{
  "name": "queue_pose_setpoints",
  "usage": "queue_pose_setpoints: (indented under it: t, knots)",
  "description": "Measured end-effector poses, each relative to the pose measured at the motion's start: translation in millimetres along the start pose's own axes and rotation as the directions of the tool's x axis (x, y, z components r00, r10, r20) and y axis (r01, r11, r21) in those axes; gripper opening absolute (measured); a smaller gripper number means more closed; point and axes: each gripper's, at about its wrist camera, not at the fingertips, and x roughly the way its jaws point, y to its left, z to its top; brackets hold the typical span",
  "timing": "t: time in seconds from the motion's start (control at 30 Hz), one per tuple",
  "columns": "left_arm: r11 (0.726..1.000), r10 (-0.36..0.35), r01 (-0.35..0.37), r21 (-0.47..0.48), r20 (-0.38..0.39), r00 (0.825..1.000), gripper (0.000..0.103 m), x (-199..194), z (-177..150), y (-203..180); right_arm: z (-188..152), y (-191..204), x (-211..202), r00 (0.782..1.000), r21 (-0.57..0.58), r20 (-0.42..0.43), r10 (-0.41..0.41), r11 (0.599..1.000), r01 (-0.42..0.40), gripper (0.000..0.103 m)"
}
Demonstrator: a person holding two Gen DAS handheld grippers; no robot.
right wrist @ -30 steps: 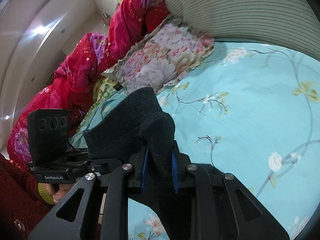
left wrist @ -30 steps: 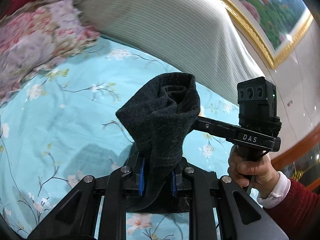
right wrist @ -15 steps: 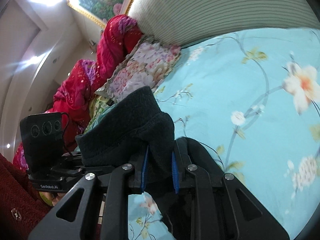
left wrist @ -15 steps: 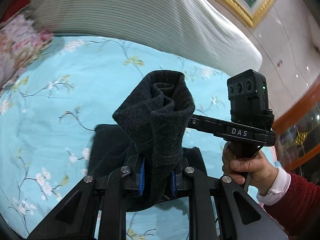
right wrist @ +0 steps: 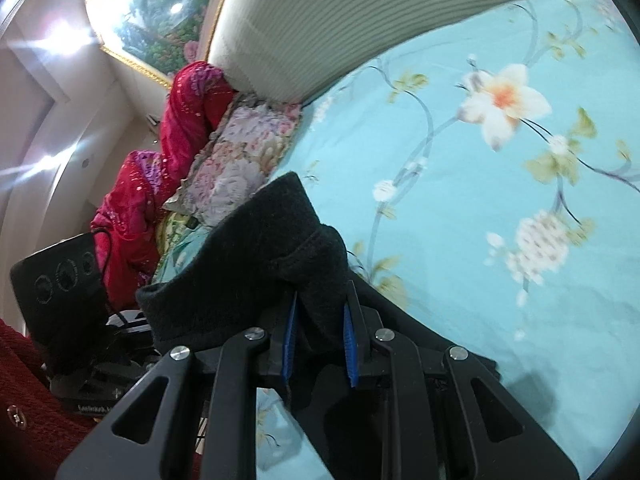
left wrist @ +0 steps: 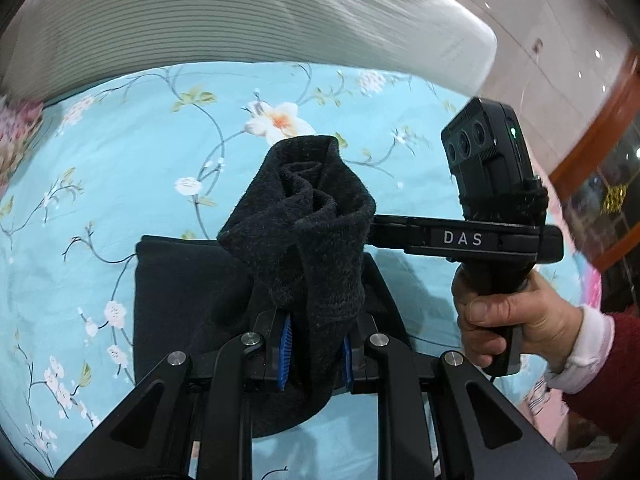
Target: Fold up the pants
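- Left hand-held gripper (left wrist: 314,354) is clamped on a bunched edge of the black pants (left wrist: 308,236); fabric stands up past the blue pads.
- Right hand-held gripper (right wrist: 318,344) is also clenched on a pants edge (right wrist: 256,276), beside the left one.
- Two pinch points likely keep the edge spread so it can fold over evenly.
- The rest of the pants lies flat on the bed (left wrist: 120,184), directly below and just ahead of the left jaws.
- The person's hand (left wrist: 508,324) grips the right handle.
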Motion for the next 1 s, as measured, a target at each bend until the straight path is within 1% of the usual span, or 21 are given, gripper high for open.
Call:
queue_pose_setpoints:
  t: [0.17,0.2,0.23,0.3,0.43,0.47,0.53,0.63,0.77,0.9,0.97,1.0]
  knots:
    - [0.998,0.020,-0.019,0.061,-0.021,1.000,0.019,18,-4,-12,-10,-13,-5,0.999,0.017,-0.003,-0.033,0.999,0.033,0.022]
    - [0.997,0.023,-0.021,0.074,-0.028,0.999,0.020,22,-6,-15,-12,-16,-6,0.999,0.026,-0.009,-0.046,0.999,0.046,0.023]
    - [0.997,0.023,-0.021,0.078,-0.030,0.999,0.022,25,-6,-16,-13,-18,-7,0.998,0.036,-0.017,-0.052,0.998,0.053,0.024]
    - [0.996,0.013,-0.009,0.089,-0.040,0.999,0.026,31,-11,-20,-15,-21,-9,0.997,0.046,-0.027,-0.074,0.996,0.075,0.029]
    - [0.994,0.008,-0.002,0.111,-0.051,0.999,0.032,42,-18,-29,-20,-26,-15,0.991,0.076,-0.046,-0.122,0.989,0.125,0.029]
    - [0.993,0.004,0.002,0.116,-0.051,0.999,0.034,44,-20,-31,-22,-26,-17,0.990,0.080,-0.047,-0.134,0.987,0.137,0.029]
    - [0.992,-0.009,0.016,0.127,-0.053,0.999,0.047,46,-22,-35,-25,-27,-23,0.986,0.098,-0.046,-0.161,0.981,0.165,0.029]
    - [0.990,-0.033,0.041,0.137,-0.057,0.998,0.059,49,-24,-40,-32,-28,-32,0.981,0.134,-0.037,-0.190,0.972,0.193,0.029]
    - [0.985,-0.062,0.073,0.160,-0.074,0.995,0.066,48,-25,-45,-39,-26,-48,0.967,0.185,-0.020,-0.253,0.950,0.252,0.030]
    - [0.980,-0.098,0.109,0.167,-0.075,0.992,0.069,37,-28,-43,-48,-23,-67,0.956,0.241,0.012,-0.293,0.929,0.281,0.036]
    - [0.981,-0.106,0.117,0.157,-0.071,0.992,0.070,32,-29,-39,-55,-22,-78,0.956,0.289,0.038,-0.291,0.919,0.268,0.039]
    - [0.982,-0.112,0.121,0.144,-0.067,0.991,0.070,28,-28,-34,-59,-22,-84,0.957,0.312,0.056,-0.283,0.916,0.253,0.047]
